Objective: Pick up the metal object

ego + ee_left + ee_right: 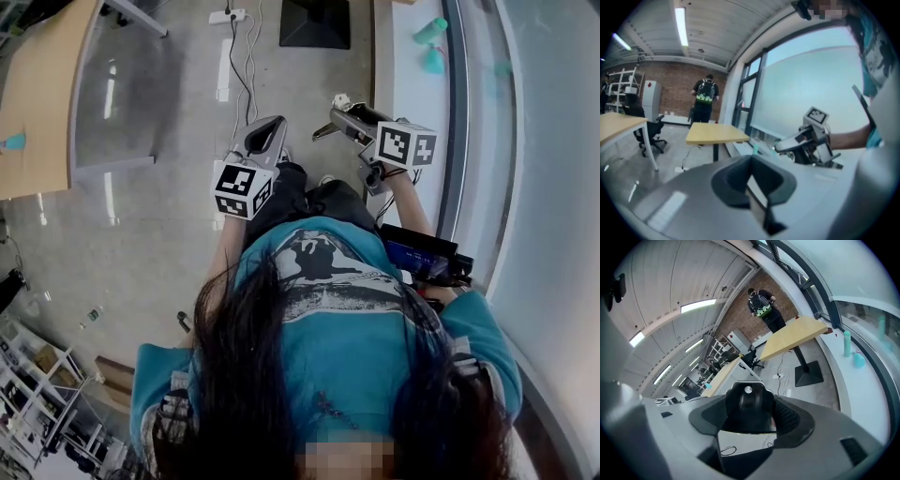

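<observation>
I cannot make out any metal object in these views. Both grippers hang in the air in front of the person's body, above the grey floor. My left gripper (265, 134) points forward, and in the left gripper view (757, 185) its jaws stand together with only a thin seam between them. My right gripper (324, 131) is held a little to the right, near the white window ledge (412, 84). Its dark jaws (747, 404) look closed with nothing between them. The right gripper (787, 143) also shows from the side in the left gripper view.
Two teal bottles (431, 33) stand on the window ledge. A black table base (314, 23) and a power strip (228, 16) lie on the floor ahead, and a wooden table (37, 84) is at the left. A person with a backpack (705, 96) stands far off.
</observation>
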`<state>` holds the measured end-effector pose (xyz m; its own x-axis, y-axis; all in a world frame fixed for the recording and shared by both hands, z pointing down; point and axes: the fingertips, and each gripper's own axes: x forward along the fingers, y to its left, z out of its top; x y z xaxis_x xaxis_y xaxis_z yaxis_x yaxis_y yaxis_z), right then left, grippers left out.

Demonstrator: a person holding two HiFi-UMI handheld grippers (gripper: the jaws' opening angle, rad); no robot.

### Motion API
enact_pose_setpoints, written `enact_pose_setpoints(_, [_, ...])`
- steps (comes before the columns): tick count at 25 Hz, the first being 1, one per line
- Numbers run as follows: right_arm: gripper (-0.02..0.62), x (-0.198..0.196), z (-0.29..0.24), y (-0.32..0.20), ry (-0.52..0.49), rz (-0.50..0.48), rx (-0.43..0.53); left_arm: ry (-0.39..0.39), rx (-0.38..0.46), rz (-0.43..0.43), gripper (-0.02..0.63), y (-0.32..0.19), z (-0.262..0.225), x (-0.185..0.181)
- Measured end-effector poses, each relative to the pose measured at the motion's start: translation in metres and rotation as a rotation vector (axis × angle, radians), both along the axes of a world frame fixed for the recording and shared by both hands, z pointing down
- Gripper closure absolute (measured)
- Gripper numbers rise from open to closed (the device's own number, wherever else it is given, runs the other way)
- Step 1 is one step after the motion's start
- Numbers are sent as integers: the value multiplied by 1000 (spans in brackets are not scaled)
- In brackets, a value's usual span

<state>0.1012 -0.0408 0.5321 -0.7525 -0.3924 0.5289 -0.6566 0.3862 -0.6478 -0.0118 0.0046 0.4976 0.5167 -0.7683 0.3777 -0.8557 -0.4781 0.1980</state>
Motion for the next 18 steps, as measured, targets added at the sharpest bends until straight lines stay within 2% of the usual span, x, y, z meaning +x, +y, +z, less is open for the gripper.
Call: enact_pose_setpoints(18, [296,4,0,-4,14,23,2,2,10,1,603,-12,-5,-9])
